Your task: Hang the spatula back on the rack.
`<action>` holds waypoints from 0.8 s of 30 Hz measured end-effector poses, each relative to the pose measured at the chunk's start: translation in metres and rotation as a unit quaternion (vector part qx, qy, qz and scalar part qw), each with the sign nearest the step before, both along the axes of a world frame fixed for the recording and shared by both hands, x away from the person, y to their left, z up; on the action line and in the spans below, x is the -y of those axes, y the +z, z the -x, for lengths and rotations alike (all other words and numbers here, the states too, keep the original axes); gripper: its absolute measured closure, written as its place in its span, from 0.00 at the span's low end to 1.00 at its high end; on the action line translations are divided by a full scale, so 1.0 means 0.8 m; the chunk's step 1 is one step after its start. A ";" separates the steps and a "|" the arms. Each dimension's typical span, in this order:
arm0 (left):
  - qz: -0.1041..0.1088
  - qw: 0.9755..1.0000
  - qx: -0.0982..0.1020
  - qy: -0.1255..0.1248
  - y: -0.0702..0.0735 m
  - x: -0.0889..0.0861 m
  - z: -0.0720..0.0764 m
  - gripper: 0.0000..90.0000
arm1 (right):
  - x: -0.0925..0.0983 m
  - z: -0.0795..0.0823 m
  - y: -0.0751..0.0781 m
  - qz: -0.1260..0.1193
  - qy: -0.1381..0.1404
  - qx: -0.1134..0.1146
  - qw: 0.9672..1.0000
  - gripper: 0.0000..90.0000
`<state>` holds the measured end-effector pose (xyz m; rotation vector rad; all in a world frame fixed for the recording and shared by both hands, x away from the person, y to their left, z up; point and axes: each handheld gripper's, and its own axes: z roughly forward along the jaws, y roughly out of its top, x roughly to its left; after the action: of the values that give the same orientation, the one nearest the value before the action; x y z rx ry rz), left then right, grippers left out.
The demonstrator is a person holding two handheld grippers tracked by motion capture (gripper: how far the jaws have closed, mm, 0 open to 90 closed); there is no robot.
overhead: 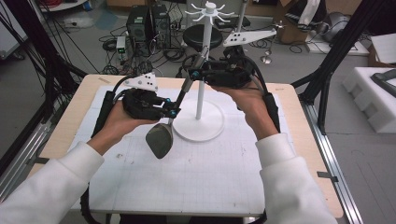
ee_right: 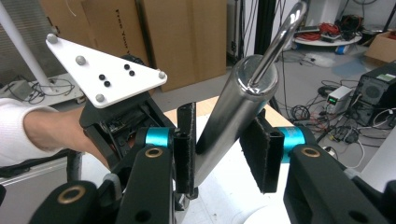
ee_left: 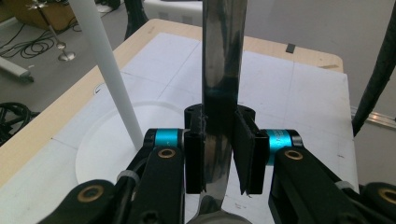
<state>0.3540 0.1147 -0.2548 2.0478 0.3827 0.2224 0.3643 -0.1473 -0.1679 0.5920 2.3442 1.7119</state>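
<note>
Above the mat's centre, the left gripper is clamped on the ladle low on its handle; the right gripper, jaws apart around the handle's top, sits toward 1 o'clock. Judged next (hook end up): guide that hook toward the white rack at 12 o'clock, keeping the handle steady.

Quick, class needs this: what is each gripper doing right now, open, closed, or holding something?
Left gripper: jaws closed on the metal ladle, low on its handle.
Right gripper: jaws around the ladle's handle end; whether it grips cannot be told.
</note>
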 end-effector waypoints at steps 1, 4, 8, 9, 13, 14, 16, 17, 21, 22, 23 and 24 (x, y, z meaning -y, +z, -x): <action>-0.001 1.000 0.001 0.000 -0.001 0.000 -0.001 0.84 | 0.000 -0.001 0.000 0.000 0.001 -0.002 1.000 0.74; -0.002 1.000 0.002 0.001 -0.002 0.001 -0.004 0.83 | 0.001 -0.005 -0.002 -0.002 0.004 -0.007 1.000 0.75; -0.002 1.000 0.005 0.004 -0.004 0.003 -0.006 0.84 | 0.000 -0.010 -0.003 -0.007 0.013 -0.014 1.000 0.78; -0.004 1.000 0.006 0.004 -0.005 0.003 -0.007 0.84 | -0.001 -0.010 -0.003 -0.007 0.017 -0.016 1.000 0.78; -0.008 1.000 0.012 0.008 -0.007 0.004 -0.008 0.84 | -0.004 -0.014 -0.001 -0.007 0.029 -0.030 0.999 0.82; -0.008 1.000 0.013 0.008 -0.007 0.004 -0.009 0.84 | -0.005 -0.014 0.000 -0.005 0.031 -0.037 0.999 0.82; -0.005 1.000 0.015 0.010 -0.008 0.004 -0.010 0.84 | -0.008 -0.015 0.002 0.002 0.033 -0.034 0.999 0.83; -0.006 1.000 0.017 0.010 -0.008 0.003 -0.011 0.84 | -0.010 -0.014 0.003 0.005 0.035 -0.032 0.999 0.83; 0.001 1.000 0.016 0.007 -0.008 0.001 -0.012 0.83 | -0.013 -0.013 0.007 0.013 0.037 -0.024 0.999 0.83; 0.002 1.000 0.014 0.004 -0.008 0.000 -0.012 0.83 | -0.014 -0.013 0.008 0.014 0.038 -0.027 0.999 0.83; 0.007 1.000 0.015 0.004 -0.008 0.000 -0.012 0.82 | -0.013 -0.014 0.008 0.016 0.039 -0.027 0.999 0.83; 0.011 1.000 0.020 0.005 -0.008 -0.001 -0.012 0.80 | -0.013 -0.014 0.008 0.016 0.039 -0.028 0.999 0.83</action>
<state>0.3637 0.1156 -0.2613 2.0179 0.3704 0.2639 0.3757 -0.1367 -0.1616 0.5581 2.4591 1.7078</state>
